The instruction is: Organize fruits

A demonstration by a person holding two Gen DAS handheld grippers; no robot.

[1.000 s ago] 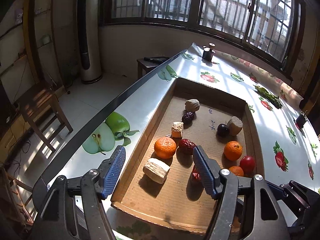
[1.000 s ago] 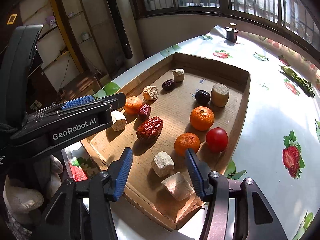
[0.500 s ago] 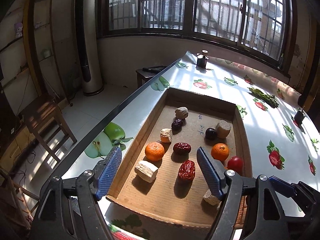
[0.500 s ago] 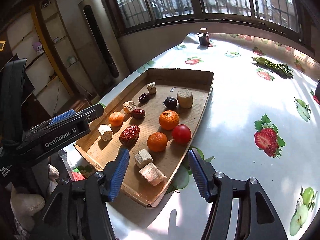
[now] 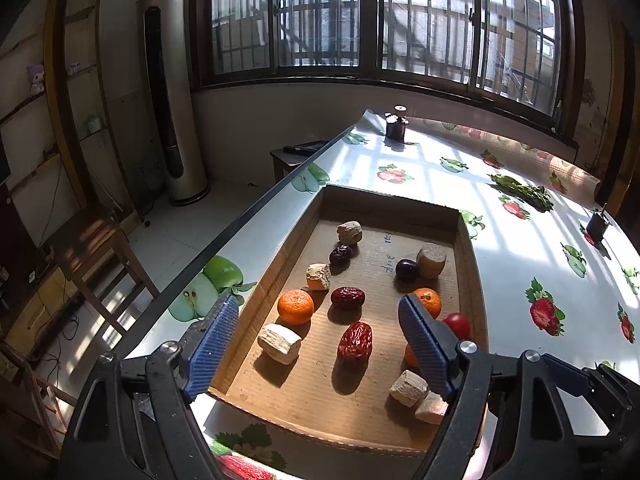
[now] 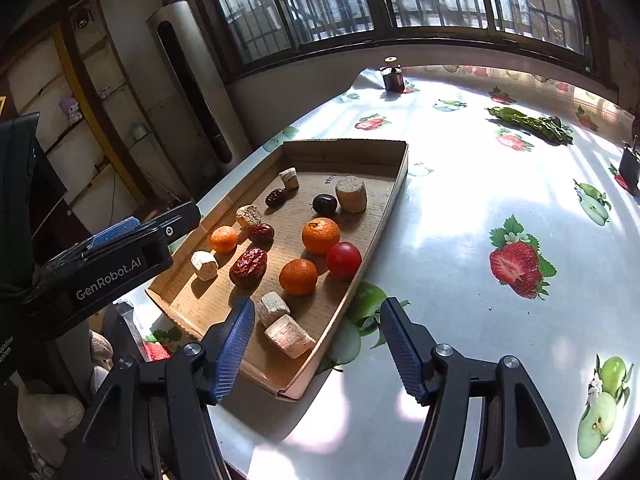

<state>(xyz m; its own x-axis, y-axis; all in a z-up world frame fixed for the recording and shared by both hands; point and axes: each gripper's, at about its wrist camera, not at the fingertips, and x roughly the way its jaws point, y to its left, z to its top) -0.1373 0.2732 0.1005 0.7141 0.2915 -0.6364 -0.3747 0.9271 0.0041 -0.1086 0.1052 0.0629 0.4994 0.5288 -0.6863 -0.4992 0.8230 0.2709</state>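
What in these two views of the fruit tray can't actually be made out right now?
- Left wrist view: the nearest orange is mostly hidden behind the left gripper's blue finger.
- Same view: the tomato is partly covered by that finger.
- Both views: handwriting on the tray floor is too small to read.
- Right wrist view: the tray's near-left rim is blocked by the other gripper's body.

Home dining rm: fruit-print tablecloth point(image 6: 460, 216), barred windows point(image 5: 360, 16), tower AC point(image 5: 170, 96), wooden chair point(image 5: 96, 248).
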